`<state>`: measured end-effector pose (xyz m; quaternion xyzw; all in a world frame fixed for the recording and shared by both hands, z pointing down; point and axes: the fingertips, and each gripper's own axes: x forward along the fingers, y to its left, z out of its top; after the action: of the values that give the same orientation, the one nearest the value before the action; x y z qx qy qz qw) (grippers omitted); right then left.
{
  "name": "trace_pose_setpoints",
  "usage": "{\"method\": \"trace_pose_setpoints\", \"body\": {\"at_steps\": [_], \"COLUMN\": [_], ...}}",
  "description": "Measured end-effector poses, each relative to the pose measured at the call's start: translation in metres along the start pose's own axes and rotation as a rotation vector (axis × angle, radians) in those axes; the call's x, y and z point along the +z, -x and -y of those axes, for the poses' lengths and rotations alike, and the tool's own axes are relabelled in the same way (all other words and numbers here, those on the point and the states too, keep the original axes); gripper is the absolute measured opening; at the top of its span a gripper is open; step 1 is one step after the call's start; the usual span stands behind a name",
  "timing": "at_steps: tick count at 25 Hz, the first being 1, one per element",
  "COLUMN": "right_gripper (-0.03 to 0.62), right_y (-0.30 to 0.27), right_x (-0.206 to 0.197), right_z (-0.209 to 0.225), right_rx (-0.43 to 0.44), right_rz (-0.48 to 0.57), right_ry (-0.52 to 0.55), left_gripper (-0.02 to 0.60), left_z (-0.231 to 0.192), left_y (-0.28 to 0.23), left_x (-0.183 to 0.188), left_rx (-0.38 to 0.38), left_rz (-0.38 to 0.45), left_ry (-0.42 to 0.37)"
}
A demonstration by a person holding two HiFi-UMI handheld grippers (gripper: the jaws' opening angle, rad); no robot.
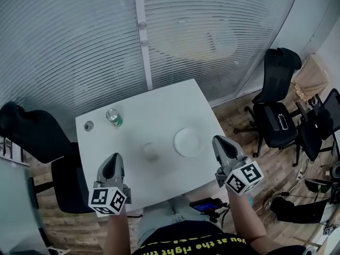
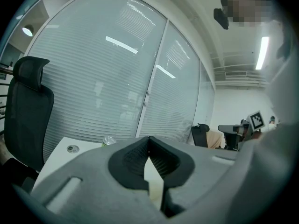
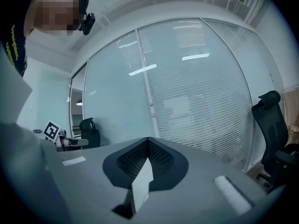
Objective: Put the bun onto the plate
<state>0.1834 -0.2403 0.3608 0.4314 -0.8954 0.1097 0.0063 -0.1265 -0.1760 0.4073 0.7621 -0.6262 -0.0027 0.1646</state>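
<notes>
The bun lies ahead and right of the left tongs, nearer them than the right tongs. Both tongs are shut, holding nothing.

even cool daylight, ceiling strip lights glaring, strong fisheye bending, dark vignetted corners.
</notes>
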Motion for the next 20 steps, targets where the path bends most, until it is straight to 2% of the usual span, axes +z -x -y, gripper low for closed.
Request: {"method": "trace_pose_setpoints", "body": {"at_steps": [9, 20], "right_gripper": [0.006, 0.006], "right_y": [-0.014, -0.023], "right_x": [-0.005, -0.007], "right_z": [-0.006, -0.019], "right_rx": [0.011, -0.001], "right_rz": [-0.010, -0.001], "right_ry": [-0.014, -0.005], "left_gripper": [0.000, 0.000], "left_z": [-0.008, -0.017], "left_y": [-0.002, -0.007], "left_x": [0.000, -0.001], "left_rx": [0.024, -0.013], "left_rz": [0.008, 0.013], "left_ry": [0.000, 0.005]}}
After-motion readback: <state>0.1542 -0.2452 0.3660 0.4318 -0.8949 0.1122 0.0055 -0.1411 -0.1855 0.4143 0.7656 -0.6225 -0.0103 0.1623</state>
